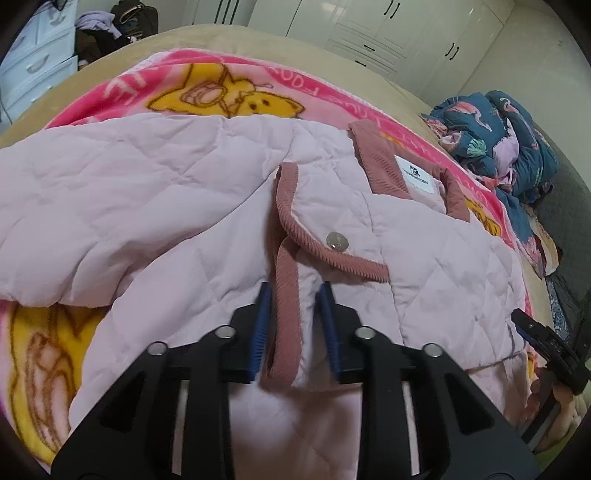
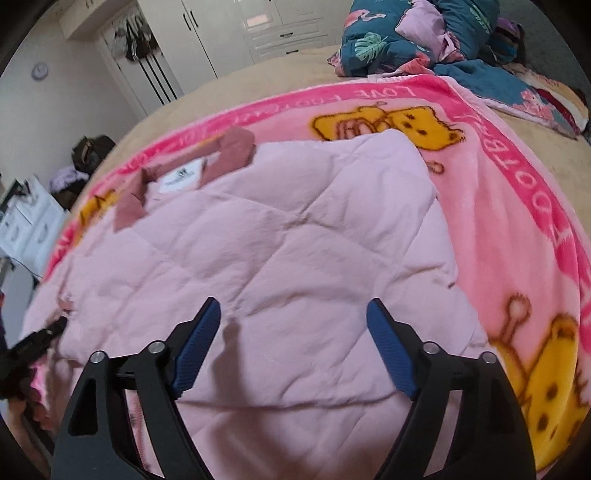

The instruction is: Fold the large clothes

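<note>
Pink quilted jacket (image 1: 155, 192) spread on cartoon blanket (image 1: 236, 92), collar toward far edge. My left gripper (image 1: 293, 314) loosely brackets corduroy-trimmed front edge (image 1: 286, 295), pads apart. Right gripper (image 2: 293, 332) wide, empty. Puffy, soft, light, likely slippery; I'd pinch the trim.

From my feed: matt quilted pink jacket (image 1: 147, 177) cloth, ribbed corduroy trim (image 1: 286, 295), shiny metal snap (image 1: 337, 241), fuzzy fleece blanket (image 2: 491, 206), ridged blue rubbery pads (image 2: 201, 343), glossy wardrobe doors (image 1: 369, 26)
</note>
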Available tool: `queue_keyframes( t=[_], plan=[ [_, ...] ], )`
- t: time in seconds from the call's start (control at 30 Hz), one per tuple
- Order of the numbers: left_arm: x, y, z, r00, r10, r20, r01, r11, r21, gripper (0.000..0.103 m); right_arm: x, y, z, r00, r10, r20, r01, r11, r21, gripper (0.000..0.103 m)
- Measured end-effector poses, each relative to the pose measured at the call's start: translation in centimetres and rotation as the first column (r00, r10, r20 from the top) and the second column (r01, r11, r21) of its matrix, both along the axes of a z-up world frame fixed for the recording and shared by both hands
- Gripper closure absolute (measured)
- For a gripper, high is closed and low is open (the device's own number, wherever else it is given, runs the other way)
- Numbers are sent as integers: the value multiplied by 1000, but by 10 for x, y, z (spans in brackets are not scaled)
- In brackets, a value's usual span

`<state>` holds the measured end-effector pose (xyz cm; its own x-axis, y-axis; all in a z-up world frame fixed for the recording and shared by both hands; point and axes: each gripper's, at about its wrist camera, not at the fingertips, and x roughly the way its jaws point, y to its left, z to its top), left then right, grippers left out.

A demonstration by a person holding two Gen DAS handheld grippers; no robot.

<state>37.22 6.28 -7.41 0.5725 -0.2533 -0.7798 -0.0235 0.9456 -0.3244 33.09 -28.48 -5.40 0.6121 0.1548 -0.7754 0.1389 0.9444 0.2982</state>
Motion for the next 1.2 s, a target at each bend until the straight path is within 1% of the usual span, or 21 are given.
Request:
queue_keyframes(
  t=[0.03,0.1,0.13,0.2,0.23,0.27,0.3,0.33,0.4,0.43,0.47,0.6,0.93,1.1,1.2],
  plan=[
    [-1,1,1,1000,-2,-2,2,1000,-4,75,-4,1,3,1000,4,10,-4,1000,8,16],
    [-4,0,4,1000,-5,-1,5,1000,0,66,-11,6,8,1000,12,23,-13,1000,1,13],
    [-6,1,6,1000,-3,1,3,1000,1,63,-13,7,10,999,14,29,-14,1000,-2,11],
    [-9,1,10,1000,0,4,0,1000,0,51,-19,10,14,999,22,45,-22,1000,8,9],
    [-12,2,12,1000,6,6,-6,1000,-1,47,-20,11,15,998,25,53,-26,999,19,9],
    [-14,3,14,1000,10,6,-10,1000,-1,39,-22,12,17,998,29,61,-31,999,33,9],
    [-16,3,16,1000,12,5,-12,1000,-1,32,-24,13,19,997,31,66,-34,999,42,9],
    [-20,5,18,1000,13,4,-13,1000,-5,30,-27,14,20,997,30,68,-33,998,46,9],
    [-25,5,21,1000,18,4,-17,1000,-9,19,-31,17,23,997,31,75,-35,997,62,9],
    [-29,7,23,1000,20,6,-20,1000,-12,16,-32,19,24,996,31,78,-36,997,64,9],
    [-31,7,25,1000,24,5,-24,1000,-9,9,-34,21,26,996,31,82,-36,997,63,9],
    [-39,11,32,999,48,4,-48,998,34,9,-39,33,33,994,48,97,-54,997,60,9],
    [-50,34,48,995,103,15,-104,994,34,9,-47,67,55,985,113,131,-117,993,21,9],
    [-55,52,58,988,146,42,-149,985,91,9,-49,88,66,977,154,150,-157,988,6,9],
    [-56,68,59,983,180,39,-183,978,102,9,-48,103,73,970,182,160,-184,983,-4,9]
  ],
)
